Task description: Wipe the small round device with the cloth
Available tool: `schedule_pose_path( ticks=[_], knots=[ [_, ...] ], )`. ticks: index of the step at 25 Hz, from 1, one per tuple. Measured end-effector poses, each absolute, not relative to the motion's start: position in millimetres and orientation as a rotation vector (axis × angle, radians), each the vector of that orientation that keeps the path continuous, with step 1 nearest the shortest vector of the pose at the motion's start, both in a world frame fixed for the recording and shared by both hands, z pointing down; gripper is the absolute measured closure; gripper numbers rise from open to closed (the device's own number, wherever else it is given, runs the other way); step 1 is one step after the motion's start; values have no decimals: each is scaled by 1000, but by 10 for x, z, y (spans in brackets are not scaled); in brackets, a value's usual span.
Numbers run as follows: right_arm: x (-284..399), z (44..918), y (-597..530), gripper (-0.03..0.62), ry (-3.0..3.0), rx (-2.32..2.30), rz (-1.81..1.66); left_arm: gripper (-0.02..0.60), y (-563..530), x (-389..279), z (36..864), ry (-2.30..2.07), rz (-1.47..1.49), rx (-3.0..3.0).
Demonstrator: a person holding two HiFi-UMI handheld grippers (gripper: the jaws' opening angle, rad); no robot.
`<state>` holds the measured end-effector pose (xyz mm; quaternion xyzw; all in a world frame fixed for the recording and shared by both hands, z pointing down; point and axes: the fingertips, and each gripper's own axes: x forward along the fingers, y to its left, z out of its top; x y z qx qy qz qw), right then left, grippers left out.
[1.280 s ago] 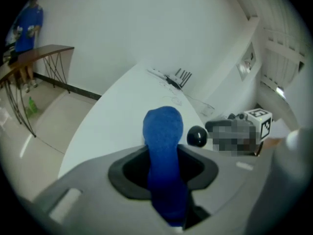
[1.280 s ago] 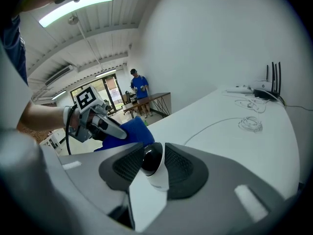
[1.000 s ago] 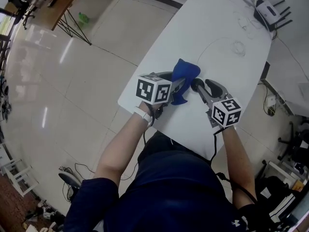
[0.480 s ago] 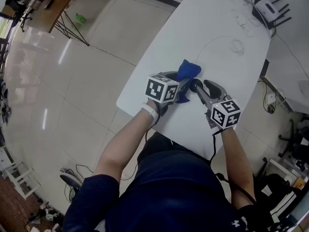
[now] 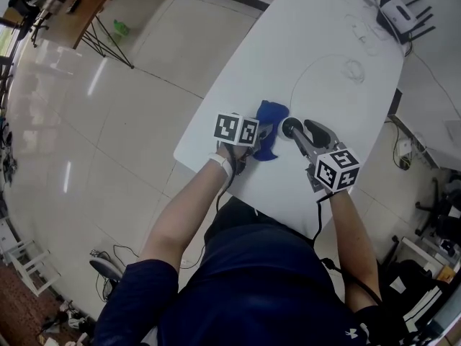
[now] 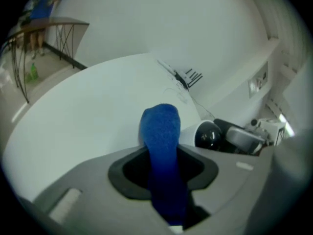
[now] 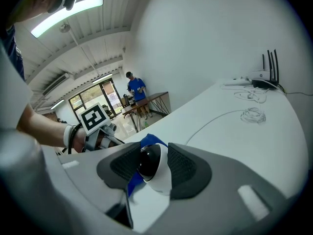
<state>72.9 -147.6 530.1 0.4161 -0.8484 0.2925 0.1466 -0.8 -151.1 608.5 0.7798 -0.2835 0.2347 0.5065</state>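
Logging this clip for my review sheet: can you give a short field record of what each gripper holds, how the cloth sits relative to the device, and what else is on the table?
Left gripper: shut on the blue cloth, which sticks out past the jaws
Right gripper: shut on the small round device, white body with a black lens
Cloth versus device: side by side, seemingly touching
Surface: white table
Also on table: router and coiled cable, at the far end
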Motion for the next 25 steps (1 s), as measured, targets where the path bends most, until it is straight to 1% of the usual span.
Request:
schedule_pose_path(
  ticks=[3, 5, 10, 13, 14, 15, 17, 18, 19, 22, 24, 25],
  knots=[
    [731, 5303, -1457, 415, -2444, 1201, 843, 437, -1374, -171, 6018, -605, 370, 1696],
    [732, 5300, -1454, 414, -2444, 1203, 849, 437, -1257, -325, 5992, -565, 294, 1622],
    [742, 5306, -1474, 414, -2442, 1199, 855, 431, -1177, -885, 6214, -689, 365, 1602],
    [759, 5322, -1492, 414, -2442, 1201, 853, 420, -1254, -1048, 6236, -794, 520, 1724],
    [764, 5327, -1496, 416, -2441, 1201, 852, 408, -1274, -1074, 6246, -831, 600, 1775],
    [766, 5331, -1498, 415, -2441, 1200, 850, 377, -1294, -1098, 6259, -873, 686, 1822],
    [762, 5338, -1494, 414, -2435, 1195, 841, 287, -1346, -1166, 6276, -973, 855, 1900],
    [756, 5341, -1486, 416, -2429, 1191, 832, 259, -1375, -1216, 6270, -1033, 929, 1930],
    [753, 5340, -1474, 416, -2423, 1188, 814, 250, -1409, -1274, 6256, -1097, 996, 1954],
    [792, 5246, -1454, 444, -2425, 1215, 740, 259, -1470, -1359, 6174, -1240, 1112, 2032],
    [849, 5093, -1447, 444, -2459, 1262, 731, 301, -1476, -1350, 6074, -1285, 1074, 2076],
    [885, 5015, -1435, 444, -2476, 1284, 737, 307, -1491, -1374, 6000, -1321, 1017, 2078]
  ],
)
